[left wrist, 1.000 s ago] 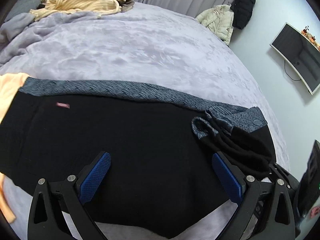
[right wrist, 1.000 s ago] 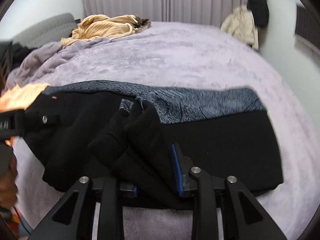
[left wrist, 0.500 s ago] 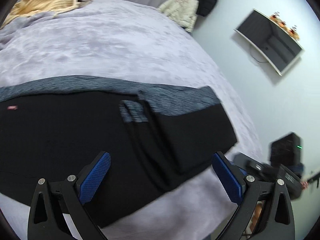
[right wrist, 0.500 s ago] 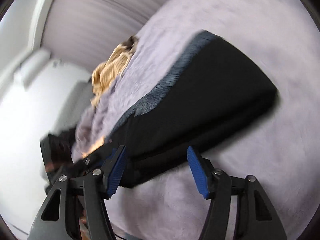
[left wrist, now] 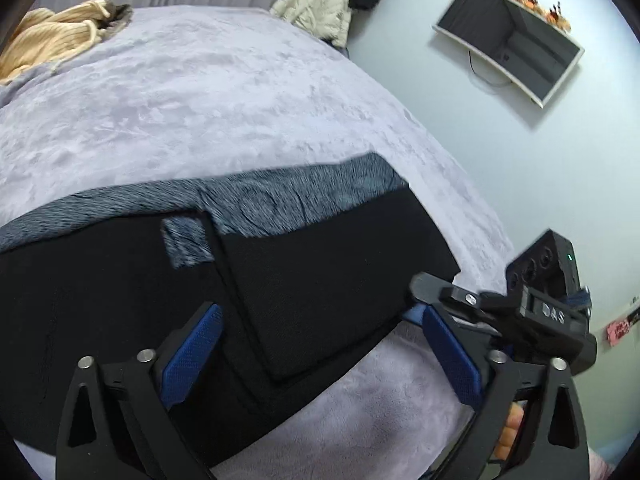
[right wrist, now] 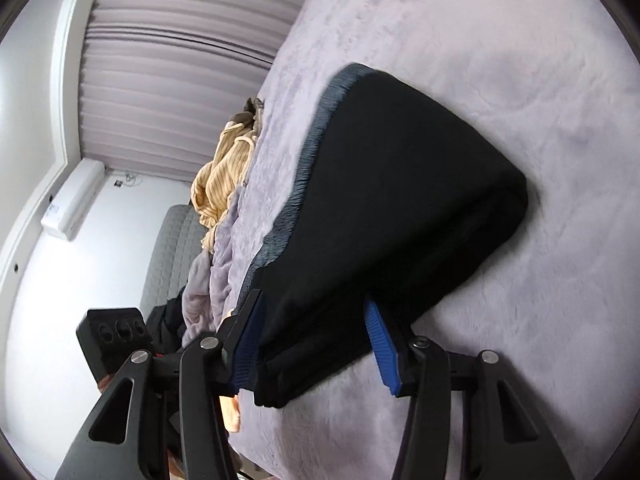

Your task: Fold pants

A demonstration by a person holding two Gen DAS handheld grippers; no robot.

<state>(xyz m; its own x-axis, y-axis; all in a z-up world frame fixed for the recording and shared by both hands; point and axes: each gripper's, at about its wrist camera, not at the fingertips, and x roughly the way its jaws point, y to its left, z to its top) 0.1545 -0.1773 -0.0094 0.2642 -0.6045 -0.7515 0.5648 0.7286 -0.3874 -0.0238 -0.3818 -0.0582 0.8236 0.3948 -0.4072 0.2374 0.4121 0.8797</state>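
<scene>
The pants point(left wrist: 320, 272) lie on the bed point(left wrist: 224, 108) just ahead of both grippers, already doubled: one end is laid back over the rest, so at least one more fold looks left. The left gripper point(left wrist: 320, 354) is closing with the near edge of the folded flap between its fingers, not yet pinched. The right gripper point(right wrist: 316, 344) is closing around the thick folded end. A second ago it was lifting a bunched end; now that end lies flat, and the camera has rolled sideways.

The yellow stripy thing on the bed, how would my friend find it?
Start with the big lilac blanket covering the bed. Look past the black pants to the far end by the curtains. There lies the crumpled yellow ribbed garment, the only yellow thing on the bed.
</scene>
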